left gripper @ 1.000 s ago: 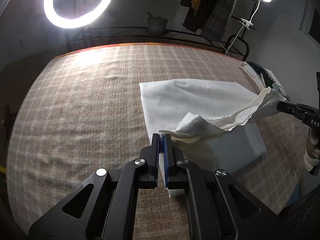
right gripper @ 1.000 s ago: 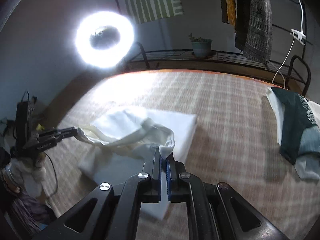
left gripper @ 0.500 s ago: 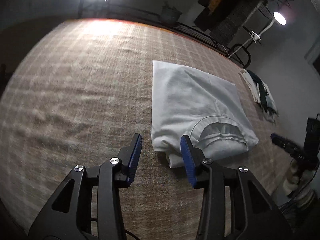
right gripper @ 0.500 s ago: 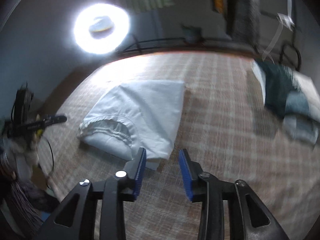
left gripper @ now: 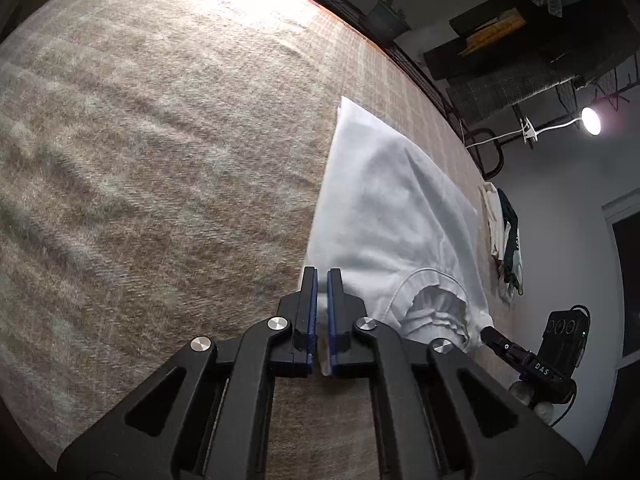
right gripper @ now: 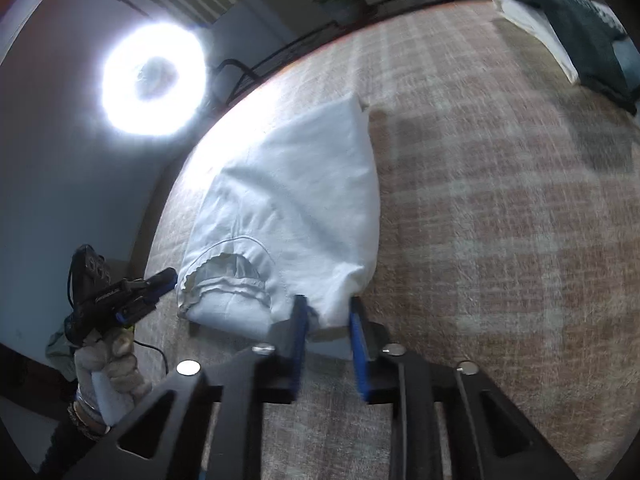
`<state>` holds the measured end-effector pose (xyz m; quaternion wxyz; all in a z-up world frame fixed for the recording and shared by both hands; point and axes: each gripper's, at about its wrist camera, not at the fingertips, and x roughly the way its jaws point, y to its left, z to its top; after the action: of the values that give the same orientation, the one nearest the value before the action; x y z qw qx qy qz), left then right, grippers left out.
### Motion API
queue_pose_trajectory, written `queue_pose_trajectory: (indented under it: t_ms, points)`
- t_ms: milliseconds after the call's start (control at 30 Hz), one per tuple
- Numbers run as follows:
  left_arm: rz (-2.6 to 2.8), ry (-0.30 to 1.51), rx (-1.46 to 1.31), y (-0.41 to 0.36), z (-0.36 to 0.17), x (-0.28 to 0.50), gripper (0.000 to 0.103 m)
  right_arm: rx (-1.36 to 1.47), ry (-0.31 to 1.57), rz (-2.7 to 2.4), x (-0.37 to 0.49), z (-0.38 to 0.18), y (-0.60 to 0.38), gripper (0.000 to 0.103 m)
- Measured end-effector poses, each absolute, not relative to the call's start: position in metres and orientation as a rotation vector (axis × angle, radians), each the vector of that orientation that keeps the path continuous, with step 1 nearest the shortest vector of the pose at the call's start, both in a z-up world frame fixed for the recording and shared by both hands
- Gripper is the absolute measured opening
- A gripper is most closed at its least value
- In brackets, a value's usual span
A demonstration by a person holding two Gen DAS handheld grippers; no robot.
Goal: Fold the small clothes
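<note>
A white garment [left gripper: 384, 216] lies folded on the plaid tan blanket [left gripper: 160, 160]; its gathered waistband opening faces the near edge. It also shows in the right wrist view [right gripper: 288, 208]. My left gripper [left gripper: 322, 280] is shut at the garment's near left corner, with a sliver of white cloth showing between the pads. My right gripper [right gripper: 326, 312] is open, its blue pads straddling the garment's near right corner. The right gripper also shows in the left wrist view [left gripper: 516, 354], and the left gripper shows in the right wrist view [right gripper: 160, 280] at the waistband.
A pile of dark green and white clothes [right gripper: 580, 24] lies at the blanket's far right, also in the left wrist view [left gripper: 504, 240]. A ring light [right gripper: 152, 80], a metal rack with a plant pot [left gripper: 384, 20] and hanging clothes stand behind the blanket.
Both grippers let go of the raised waistband and the garment dropped flat into a fold. Both then moved in to its near corners; the left has shut again, the right stays open.
</note>
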<state>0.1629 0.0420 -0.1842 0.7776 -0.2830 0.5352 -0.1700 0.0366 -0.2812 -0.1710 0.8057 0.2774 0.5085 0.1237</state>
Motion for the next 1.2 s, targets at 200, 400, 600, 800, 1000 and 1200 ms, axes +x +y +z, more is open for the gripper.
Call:
queue_pose_trajectory:
  t_ms: [200, 400, 600, 800, 1000, 1200]
  points:
    - [-0.338, 1.159, -0.525, 0.029, -0.179, 0.156, 0.003, 0.617, 1.070, 0.261, 0.036, -0.167, -0.285, 0.010]
    - [-0.298, 1.183, -0.656, 0.041, -0.192, 0.151, 0.046, 0.661, 1.087, 0.251, 0.034, -0.176, -0.289, 0.036]
    - [-0.344, 1.221, -0.743, 0.043, -0.204, 0.159, 0.006, 0.662, 1.106, 0.255, 0.037, -0.184, -0.279, 0.026]
    - [-0.396, 1.142, -0.668, 0.036, -0.172, 0.152, 0.002, 0.653, 1.045, 0.262, 0.035, -0.166, -0.280, 0.003]
    - [-0.425, 1.119, -0.653, 0.037, -0.153, 0.138, 0.002, 0.761, 0.984, 0.297, 0.021, -0.152, -0.290, 0.001]
    - [-0.367, 1.187, -0.574, 0.039, -0.179, 0.131, 0.002, 0.718, 1.088, 0.269, 0.015, -0.175, -0.287, 0.001]
